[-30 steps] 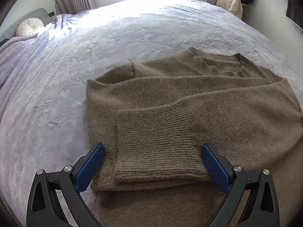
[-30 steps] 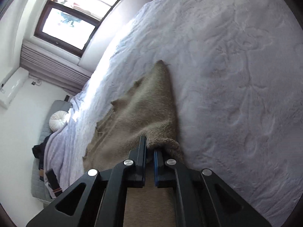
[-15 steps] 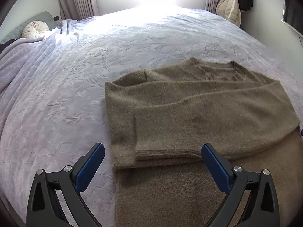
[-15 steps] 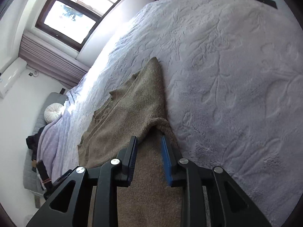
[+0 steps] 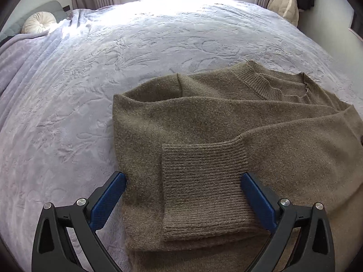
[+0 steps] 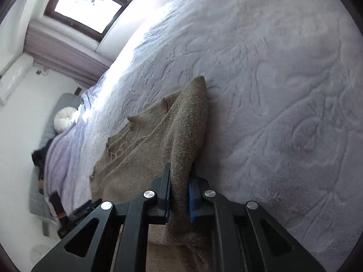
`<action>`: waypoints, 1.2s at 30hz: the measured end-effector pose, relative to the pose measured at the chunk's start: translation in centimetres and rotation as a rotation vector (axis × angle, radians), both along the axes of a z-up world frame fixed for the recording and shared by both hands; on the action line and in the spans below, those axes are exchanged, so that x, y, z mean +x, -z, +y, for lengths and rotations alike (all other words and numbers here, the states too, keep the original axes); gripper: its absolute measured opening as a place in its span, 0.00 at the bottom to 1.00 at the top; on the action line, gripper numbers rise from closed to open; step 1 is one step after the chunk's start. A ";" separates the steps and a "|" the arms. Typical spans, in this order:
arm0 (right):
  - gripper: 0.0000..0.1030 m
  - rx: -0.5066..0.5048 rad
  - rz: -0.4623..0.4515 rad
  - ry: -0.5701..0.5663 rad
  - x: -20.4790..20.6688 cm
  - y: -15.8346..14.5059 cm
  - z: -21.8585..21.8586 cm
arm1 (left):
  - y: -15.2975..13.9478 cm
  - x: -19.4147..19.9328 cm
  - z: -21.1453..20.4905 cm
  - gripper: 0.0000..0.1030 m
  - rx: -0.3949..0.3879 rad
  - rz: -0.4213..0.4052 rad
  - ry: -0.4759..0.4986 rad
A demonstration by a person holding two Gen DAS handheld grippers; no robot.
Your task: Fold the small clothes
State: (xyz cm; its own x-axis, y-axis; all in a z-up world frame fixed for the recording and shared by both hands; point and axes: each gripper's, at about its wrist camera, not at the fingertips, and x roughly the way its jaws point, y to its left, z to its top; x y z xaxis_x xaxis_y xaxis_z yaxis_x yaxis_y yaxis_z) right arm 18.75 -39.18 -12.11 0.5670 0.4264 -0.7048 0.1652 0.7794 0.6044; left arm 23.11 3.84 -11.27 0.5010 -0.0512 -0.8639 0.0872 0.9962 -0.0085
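A brown sweater [image 5: 226, 122] lies folded on the near right of the bed [image 5: 113, 56], its ribbed cuff [image 5: 204, 188] between the spread fingers of the left gripper [image 5: 182, 195]. The right gripper [image 6: 179, 195] is closing on the sweater's right edge (fabric bunched between its pads). A round white cushion [image 5: 38, 22] sits far left; coats [image 5: 285, 2] hang far right.

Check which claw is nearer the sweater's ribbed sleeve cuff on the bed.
Left. The left claw stands open astride the ribbed cuff. The right claw is closing on a fold at the sweater's other edge; no cuff shows in its view.
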 end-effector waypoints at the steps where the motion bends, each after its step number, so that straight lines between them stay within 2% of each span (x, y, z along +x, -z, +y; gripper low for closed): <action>1: 0.12 -0.065 -0.004 -0.011 0.0 -0.1 0.3 | 0.1 0.0 0.2 1.00 -0.011 0.001 -0.001; 3: 0.09 -0.173 0.036 0.030 -0.2 0.7 -0.2 | 0.1 0.0 0.2 1.00 -0.018 0.005 0.001; 5: 0.10 -0.097 0.024 0.077 -0.8 1.6 -1.2 | -0.1 -0.1 0.1 1.00 -0.008 0.002 -0.002; 7: 0.14 -0.060 -0.001 0.111 -1.9 1.3 -1.5 | -0.5 -0.6 0.0 1.00 0.005 -0.006 -0.003; 11: 0.17 -0.082 -0.021 0.116 -4.7 -0.7 -0.9 | -2.0 -2.4 0.4 1.00 0.044 -0.043 0.019; 17: 0.22 -0.035 -0.088 0.109 -9.5 -3.6 0.3 | -5.1 -7.4 0.8 1.00 0.013 -0.103 0.072; 19: 0.27 -0.019 -0.103 0.093 -10.9 -4.2 1.1 | -5.7 -9.5 0.8 1.00 0.001 -0.119 0.083; 20: 0.36 -0.011 -0.109 0.084 -11.9 -4.5 1.7 | -5.8 -10.6 0.7 1.00 -0.006 -0.122 0.090; 21: 0.49 -0.004 -0.113 0.078 -12.6 -4.7 2.2 | -5.8 -11.6 0.7 1.00 -0.011 -0.121 0.099; 23: 0.59 0.010 -0.120 0.057 -14.2 -4.9 3.4 | -5.4 -13.8 0.6 1.00 -0.015 -0.112 0.113; 31: 0.64 -0.082 -0.127 -0.021 -20.3 -4.5 8.7 | -3.5 -20.5 -0.3 1.00 0.013 -0.057 0.155; 34: 0.66 -0.102 -0.120 -0.028 -22.4 -3.9 9.9 | -2.9 -21.8 -0.1 1.00 -0.028 -0.022 0.143; 36: 0.72 -0.113 -0.115 -0.035 -23.7 -3.5 10.7 | -2.6 -22.8 0.0 0.99 -0.060 -0.031 0.116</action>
